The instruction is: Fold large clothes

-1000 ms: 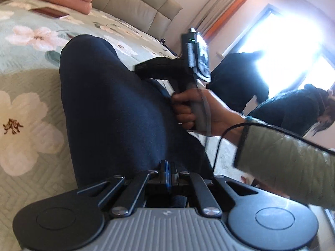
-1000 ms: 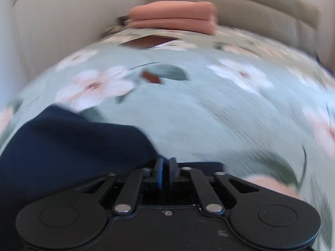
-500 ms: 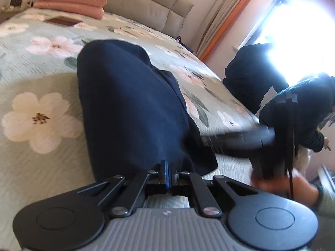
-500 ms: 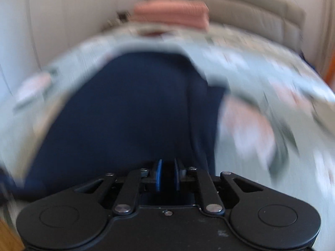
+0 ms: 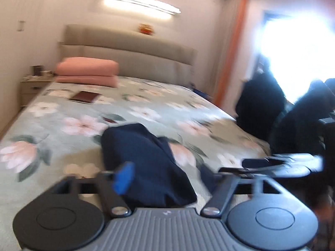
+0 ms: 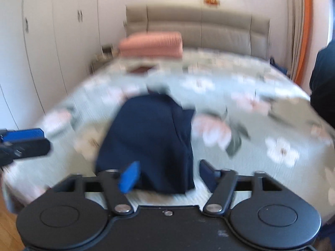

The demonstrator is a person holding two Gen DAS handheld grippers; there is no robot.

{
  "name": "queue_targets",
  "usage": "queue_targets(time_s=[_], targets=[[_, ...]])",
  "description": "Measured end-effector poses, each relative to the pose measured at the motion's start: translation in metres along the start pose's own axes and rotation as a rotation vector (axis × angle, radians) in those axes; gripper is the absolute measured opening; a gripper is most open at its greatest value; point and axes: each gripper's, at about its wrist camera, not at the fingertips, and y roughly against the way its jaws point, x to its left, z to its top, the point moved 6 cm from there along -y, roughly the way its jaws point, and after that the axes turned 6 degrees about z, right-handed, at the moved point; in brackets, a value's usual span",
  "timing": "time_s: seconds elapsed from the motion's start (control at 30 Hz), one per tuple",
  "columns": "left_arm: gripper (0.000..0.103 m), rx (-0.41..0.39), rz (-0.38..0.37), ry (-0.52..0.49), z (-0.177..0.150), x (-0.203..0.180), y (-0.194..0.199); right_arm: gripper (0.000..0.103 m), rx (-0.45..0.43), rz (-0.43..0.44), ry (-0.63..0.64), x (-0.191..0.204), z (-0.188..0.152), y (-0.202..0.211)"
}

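A dark navy garment (image 5: 146, 163) lies folded in a long narrow bundle on the floral bedspread (image 5: 167, 108), near the bed's foot edge. It also shows in the right wrist view (image 6: 150, 142). My left gripper (image 5: 165, 177) is open and empty, held back from the garment's near end. My right gripper (image 6: 167, 175) is open and empty too, just off the same end. The right gripper's body shows at the right of the left wrist view (image 5: 282, 163). The left gripper's blue-padded finger shows at the left of the right wrist view (image 6: 23, 135). Both views are motion-blurred.
Stacked pink pillows (image 5: 88, 73) lie at the padded headboard (image 5: 129, 52). A brown booklet (image 5: 83, 97) lies on the bedspread. A nightstand (image 5: 33, 85) stands far left. People in dark clothes (image 5: 261, 102) stand by the bright window. White wardrobes (image 6: 41, 41) line the left wall.
Both grippers have opened, let go of the navy garment and pulled back and up from the bed. The garment now lies on the bedspread by itself.
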Motion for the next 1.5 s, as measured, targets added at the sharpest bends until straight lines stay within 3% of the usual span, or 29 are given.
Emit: queue_targets(time_s=[0.07,0.13,0.33,0.4,0.53,0.73,0.83,1.3,1.5], targets=[[0.087,0.013,-0.029,0.087,0.012,0.002,0.016,0.083,-0.022,-0.012,0.022,0.016,0.01,0.017],[0.1,-0.003,0.006,0.117,0.02,0.004,0.028,0.098,-0.013,-0.046,0.049,0.031,0.014,0.026],[0.103,-0.013,0.295,-0.027,0.023,0.001,0.046,0.101,-0.018,-0.122,0.064,0.051,0.01,0.028],[0.103,0.009,0.334,-0.052,0.02,0.001,0.043,0.101,0.001,-0.122,0.026,0.048,0.005,0.026],[0.103,0.013,0.297,-0.012,0.017,0.005,0.044,0.101,0.039,-0.11,-0.043,0.038,0.001,0.022],[0.103,0.038,0.323,0.02,0.016,0.012,0.044,0.101,0.045,-0.113,-0.081,0.031,-0.002,0.021],[0.103,0.057,0.295,0.029,0.013,0.012,0.039,0.101,0.058,-0.107,-0.092,0.031,-0.004,0.017],[0.103,0.125,0.403,-0.003,-0.01,0.029,0.019,0.101,0.144,-0.053,-0.124,0.053,-0.028,-0.01],[0.103,0.089,0.473,-0.09,-0.01,0.027,0.016,0.101,0.168,-0.05,-0.133,0.055,-0.032,-0.017]])
